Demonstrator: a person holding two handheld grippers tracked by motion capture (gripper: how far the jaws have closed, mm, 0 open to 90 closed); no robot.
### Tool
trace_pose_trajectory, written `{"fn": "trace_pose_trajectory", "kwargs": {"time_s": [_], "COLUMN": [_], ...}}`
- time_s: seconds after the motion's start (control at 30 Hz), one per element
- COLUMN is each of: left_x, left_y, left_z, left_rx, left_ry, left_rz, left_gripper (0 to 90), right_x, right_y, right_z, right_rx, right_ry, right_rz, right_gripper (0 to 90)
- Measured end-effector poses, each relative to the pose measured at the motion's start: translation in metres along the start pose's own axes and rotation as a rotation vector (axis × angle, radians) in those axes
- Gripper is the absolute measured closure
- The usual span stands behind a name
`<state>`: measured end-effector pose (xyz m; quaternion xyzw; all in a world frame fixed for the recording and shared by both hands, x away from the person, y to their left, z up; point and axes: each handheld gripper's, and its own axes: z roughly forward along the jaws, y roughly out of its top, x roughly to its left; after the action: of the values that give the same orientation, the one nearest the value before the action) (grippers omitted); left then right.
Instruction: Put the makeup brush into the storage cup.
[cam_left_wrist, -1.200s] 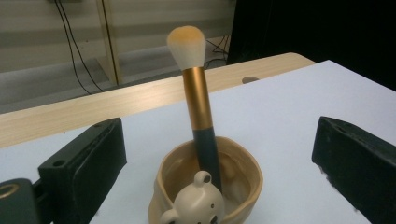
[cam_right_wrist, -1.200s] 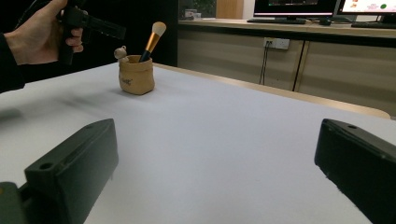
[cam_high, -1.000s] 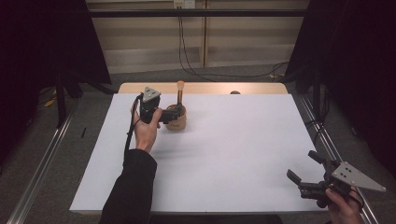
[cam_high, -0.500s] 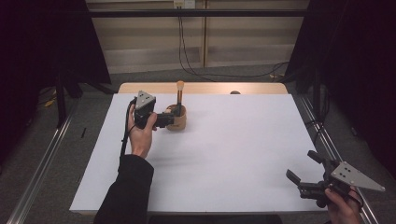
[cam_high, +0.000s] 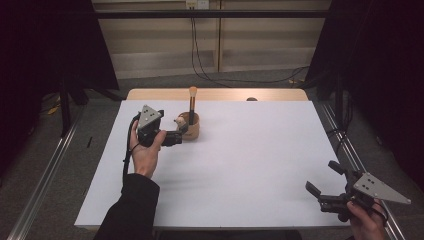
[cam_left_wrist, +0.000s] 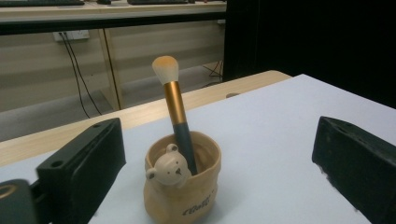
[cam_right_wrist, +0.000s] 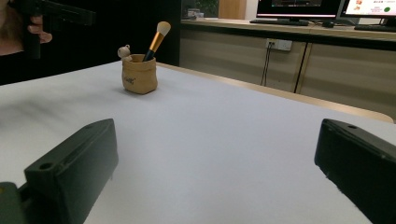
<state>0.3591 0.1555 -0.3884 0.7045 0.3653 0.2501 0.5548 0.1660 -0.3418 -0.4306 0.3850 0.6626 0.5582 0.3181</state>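
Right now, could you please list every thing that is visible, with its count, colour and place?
bear pot: one, tan, far left part of the table, just ahead of the left gripper.
makeup brush: one, gold and dark handle with pale bristles, standing tilted in the bear pot.
table: one, white top with a wooden far edge.
cables: a few, black, on the floor beyond the table.
left gripper: one, black, jaws open beside the bear pot.
right gripper: one, black, jaws open, near right corner of the table.
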Motion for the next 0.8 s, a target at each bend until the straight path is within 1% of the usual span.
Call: {"fn": "trace_pose_trajectory", "kwargs": {"time_s": [0.03, 0.07, 0.1, 0.13, 0.2, 0.27, 0.33, 0.4, 0.43, 0.47, 0.5, 0.57, 0.63, 0.67, 0.7, 0.77, 0.8], "left_x": [-0.001, -0.001, -0.002, -0.003, -0.005, -0.006, -0.007, -0.009, -0.011, -0.012, -0.013, -0.014, -0.016, -0.016, -0.017, -0.018, -0.019], "left_y": [-0.001, -0.002, -0.003, -0.004, -0.008, -0.011, -0.013, -0.014, -0.015, -0.015, -0.016, -0.017, -0.019, -0.019, -0.019, -0.021, -0.022], "left_z": [-0.002, -0.004, -0.007, -0.009, -0.015, -0.02, -0.025, -0.03, -0.033, -0.036, -0.038, -0.044, -0.048, -0.05, -0.052, -0.056, -0.058], "left_rx": [-0.004, -0.008, -0.012, -0.005, -0.017, -0.026, -0.034, -0.038, -0.041, -0.042, -0.051, -0.052, -0.061, -0.066, -0.061, -0.059, -0.064], "left_ry": [-0.001, -0.003, 0.005, 0.022, 0.042, 0.051, 0.049, 0.056, 0.058, 0.053, 0.053, 0.051, 0.043, 0.037, 0.048, 0.04, 0.031], "left_rz": [-0.011, -0.013, -0.015, -0.013, -0.021, -0.013, -0.015, 0.005, 0.006, 0.01, 0.005, 0.016, -0.006, -0.006, -0.006, -0.015, -0.012], "left_gripper": [1.9, 1.7, 1.7, 1.6, 1.5, 1.7, 1.8, 2.0, 2.0, 1.9, 1.9, 1.7, 1.7, 1.8, 1.8, 1.9, 1.9], "right_x": [0.0, 0.0, 0.0, 0.0, 0.0, 0.001, 0.001, 0.0, 0.001, 0.001, 0.001, 0.0, 0.0, 0.0, 0.0, 0.0, 0.0], "right_y": [0.0, 0.0, 0.0, 0.0, 0.0, 0.0, 0.0, 0.0, 0.0, 0.0, 0.0, 0.0, 0.0, 0.0, 0.0, 0.0, 0.0], "right_z": [0.0, 0.0, 0.0, 0.0, 0.0, 0.0, 0.0, 0.0, 0.0, 0.001, 0.0, 0.0, 0.001, 0.001, 0.001, 0.001, 0.001], "right_rx": [-0.002, -0.002, -0.002, 0.0, 0.0, 0.001, 0.004, 0.003, 0.005, 0.002, 0.001, -0.002, -0.003, -0.001, -0.003, -0.003, -0.003], "right_ry": [-0.002, -0.002, -0.002, -0.001, 0.0, 0.001, -0.001, 0.003, 0.003, 0.0, -0.005, -0.008, -0.011, -0.006, -0.003, -0.004, -0.007], "right_rz": [-0.003, -0.001, -0.003, -0.001, 0.001, 0.005, 0.001, -0.004, -0.002, 0.0, 0.002, 0.0, 0.003, 0.001, 0.0, -0.002, 0.002], "right_gripper": [0.0, 0.0, 0.0, 0.0, 0.0, 0.0, 0.0, 0.0, 0.0, 0.0, 0.0, 0.0, 0.0, 0.0, 0.0, 0.0, 0.0]}}
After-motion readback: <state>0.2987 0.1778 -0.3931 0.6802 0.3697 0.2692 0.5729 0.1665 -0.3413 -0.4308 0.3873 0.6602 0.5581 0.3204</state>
